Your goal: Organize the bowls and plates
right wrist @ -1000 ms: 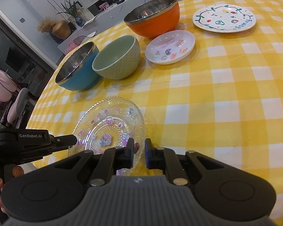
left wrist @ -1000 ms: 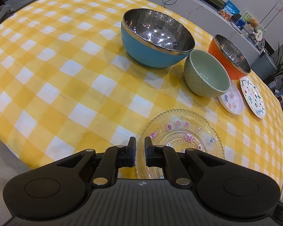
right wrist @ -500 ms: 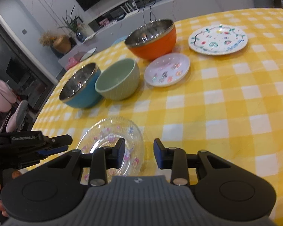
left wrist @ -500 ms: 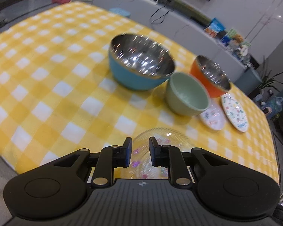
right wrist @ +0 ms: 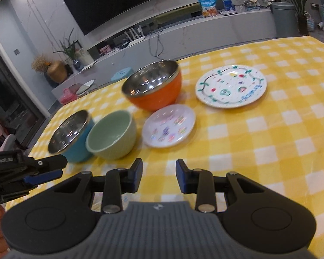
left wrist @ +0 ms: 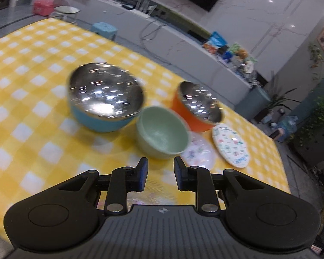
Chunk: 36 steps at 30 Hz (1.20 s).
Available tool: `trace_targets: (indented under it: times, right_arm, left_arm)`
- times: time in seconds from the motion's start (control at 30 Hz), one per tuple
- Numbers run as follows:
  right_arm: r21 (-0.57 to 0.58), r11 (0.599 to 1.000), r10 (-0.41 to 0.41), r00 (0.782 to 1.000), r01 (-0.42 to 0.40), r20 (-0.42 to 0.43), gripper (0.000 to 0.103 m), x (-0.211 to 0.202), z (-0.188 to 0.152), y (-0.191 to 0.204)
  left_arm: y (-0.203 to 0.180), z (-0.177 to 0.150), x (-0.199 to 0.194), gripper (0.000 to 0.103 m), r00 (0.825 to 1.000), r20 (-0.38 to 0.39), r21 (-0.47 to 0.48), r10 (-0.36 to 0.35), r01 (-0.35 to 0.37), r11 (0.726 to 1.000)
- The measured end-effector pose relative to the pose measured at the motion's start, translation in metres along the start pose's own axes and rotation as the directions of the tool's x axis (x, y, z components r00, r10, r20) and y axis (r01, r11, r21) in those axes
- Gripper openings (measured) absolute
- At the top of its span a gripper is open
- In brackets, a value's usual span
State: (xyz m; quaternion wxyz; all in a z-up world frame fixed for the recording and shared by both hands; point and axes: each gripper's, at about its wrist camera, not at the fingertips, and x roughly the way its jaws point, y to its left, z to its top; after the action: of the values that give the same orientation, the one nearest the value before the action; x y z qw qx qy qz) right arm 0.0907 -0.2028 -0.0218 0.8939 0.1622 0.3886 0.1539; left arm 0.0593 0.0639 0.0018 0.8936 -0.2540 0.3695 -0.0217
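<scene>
Left tongs [left wrist: 159, 173] are opening, nothing between them; right tongs [right wrist: 159, 176] stand partly open, empty. On the yellow-checked surface [right wrist: 280, 142] sit a blue steel-lined bowl [left wrist: 103, 99], pale green ceramic bowl [right wrist: 112, 135], orange steel-lined bowl [right wrist: 153, 88], small white patterned plate [right wrist: 169, 125] and, though blurred, a larger painted plate [right wrist: 231, 86].

**Legible markings in my two wrist views**

In my right wrist view, white lettering sits on the black body of my left gripper [right wrist: 44, 169] at the left edge; it is blurred and cut off, so I cannot read it for certain. The snack bag [right wrist: 207, 6] on the far counter carries print too small to read. Nothing else is legible.
</scene>
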Motion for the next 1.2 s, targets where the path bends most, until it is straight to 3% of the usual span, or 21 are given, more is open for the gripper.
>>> trace_targets:
  times: [0.3, 0.37, 0.6, 0.93, 1.2]
  right_arm:
    - [0.089, 0.993, -0.077, 0.996, 0.073, 0.039, 0.041, 0.007, 0.045, -0.038]
    - [0.098, 0.990, -0.102, 0.994, 0.097, 0.047, 0.041, 0.009, 0.055, -0.050]
    - [0.113, 0.972, -0.213, 0.974, 0.204, 0.073, 0.043, 0.024, 0.081, -0.099]
    - [0.259, 0.954, -0.168, 0.985, 0.154, 0.034, 0.043, 0.047, 0.087, -0.143]
    - [0.379, 0.921, -0.105, 0.994, 0.092, 0.014, 0.040, 0.056, 0.087, -0.164]
  left_arm:
    - [-0.064, -0.001, 0.051, 0.035, 0.994, -0.036, 0.061, -0.103, 0.105, 0.993]
    - [-0.077, -0.004, 0.064, 0.041, 0.992, -0.034, 0.063, -0.119, 0.121, 0.991]
    - [-0.116, -0.011, 0.111, 0.046, 0.993, -0.042, 0.093, -0.106, 0.109, 0.990]
    - [-0.143, -0.005, 0.165, 0.046, 0.998, -0.037, 0.102, -0.045, 0.049, 0.994]
    - [-0.143, -0.001, 0.185, 0.046, 0.999, -0.048, 0.085, -0.008, 0.012, 0.996]
